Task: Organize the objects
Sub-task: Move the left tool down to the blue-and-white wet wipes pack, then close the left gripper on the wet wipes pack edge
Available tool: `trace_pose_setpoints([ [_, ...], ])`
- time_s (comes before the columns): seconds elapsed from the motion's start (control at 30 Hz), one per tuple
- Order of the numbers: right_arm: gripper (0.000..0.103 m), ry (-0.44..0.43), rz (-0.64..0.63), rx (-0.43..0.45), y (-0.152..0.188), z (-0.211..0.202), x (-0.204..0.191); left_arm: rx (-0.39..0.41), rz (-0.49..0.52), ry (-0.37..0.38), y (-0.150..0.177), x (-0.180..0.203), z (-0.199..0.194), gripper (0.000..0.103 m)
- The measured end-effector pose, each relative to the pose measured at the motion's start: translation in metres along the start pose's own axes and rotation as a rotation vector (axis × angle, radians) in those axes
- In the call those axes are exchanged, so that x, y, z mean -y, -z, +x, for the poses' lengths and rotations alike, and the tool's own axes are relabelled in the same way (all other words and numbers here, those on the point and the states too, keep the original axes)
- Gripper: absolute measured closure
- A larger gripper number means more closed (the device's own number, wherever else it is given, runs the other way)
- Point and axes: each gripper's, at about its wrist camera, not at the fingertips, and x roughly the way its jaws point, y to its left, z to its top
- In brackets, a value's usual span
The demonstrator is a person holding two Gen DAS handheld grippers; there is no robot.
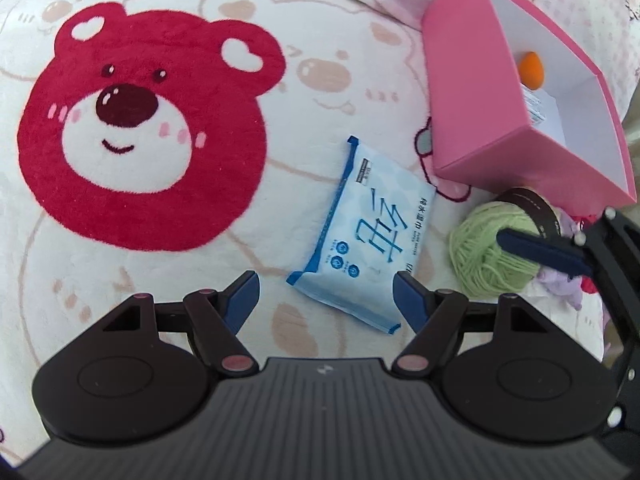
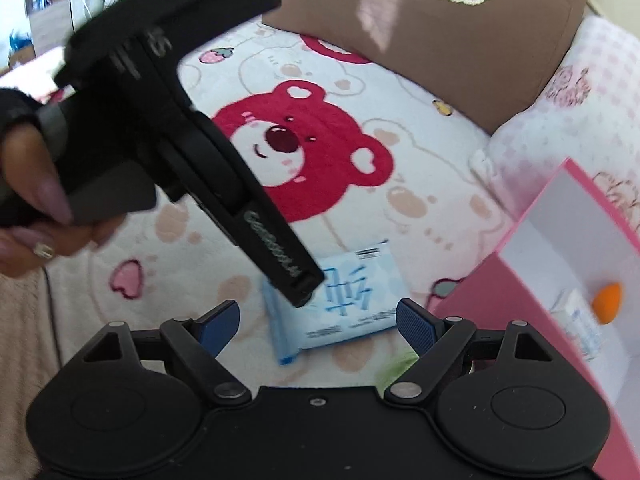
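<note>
- We hold the left gripper (image 1: pixel 326 292) over a bear-print blanket (image 1: pixel 160 280), its jaws spread with nothing between the pads.
- The blue-and-white wet-wipe pack (image 1: pixel 360 240) lies flat on the blanket just ahead of those jaws, its near end reaching into the gap between the fingertips without touching either one, as far as we can tell.
- In the left wrist view the pack's long axis runs from the near end, between the jaws, away and slightly to the left, so it lies roughly along the line the gripper points, not across it.
- We hold the right gripper (image 2: pixel 318 318) spread too, empty, and the same pack (image 2: pixel 340 304) shows ahead of it, partly hidden by the left gripper's finger (image 2: pixel 280 256) that crosses in front.
- From the right wrist the pack's long side runs mostly across the jaw gap, so it looks too long for the spread there.
- Both grippers are near the pack; we judge the left one nearer and better lined up, since its fingertips already flank the narrow width.
- The open pink box (image 1: pixel 520 92) stands tilted just beyond and to the right of the pack, with an orange egg-shaped thing (image 1: pixel 531 69) and a pale packet inside.
- A green yarn ball (image 1: pixel 492 256) sits near the box's front corner, right of the pack, with the right gripper's finger over it.
- We judge the coming move as lowering the left jaws around the pack's width, then carrying it rightward to the box.
</note>
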Motion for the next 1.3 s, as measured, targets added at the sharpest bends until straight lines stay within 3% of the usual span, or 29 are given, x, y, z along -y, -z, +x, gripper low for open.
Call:
trace_pose_setpoints([
  [0.1,0.015,-0.004,0.015,-0.009,0.001,0.008,-0.004,0.015,0.003,-0.001,-0.001,-0.004,0.004,0.034],
  [0.27,0.015,-0.029,0.183,-0.061,0.008,0.034,0.003,0.015,-0.001,0.014,-0.003,-0.01,0.013,0.044],
  [0.37,0.015,-0.025,0.255,-0.081,0.015,0.047,0.006,0.027,0.024,-0.033,-0.005,-0.009,0.022,0.04],
  [0.6,0.015,0.009,0.297,-0.062,0.019,0.056,0.008,0.075,0.034,-0.025,-0.01,-0.003,0.027,0.041],
  [0.7,0.015,0.003,0.311,-0.063,0.018,0.058,0.006,0.091,0.04,-0.01,-0.011,0.0,0.029,0.045],
  [0.87,0.015,-0.001,0.332,-0.091,0.021,0.067,0.001,0.098,0.0,0.076,-0.011,-0.002,0.028,0.072],
  [0.97,0.015,0.018,0.366,-0.161,0.019,0.073,-0.001,0.104,-0.01,0.093,-0.01,-0.004,0.028,0.072],
  [1.13,0.016,-0.006,0.442,-0.125,0.018,0.071,0.008,0.09,-0.01,0.098,-0.009,-0.004,0.029,0.074],
  [1.3,0.02,-0.029,0.473,-0.077,0.019,0.066,0.013,0.054,-0.092,0.154,-0.002,-0.012,0.032,0.074],
])
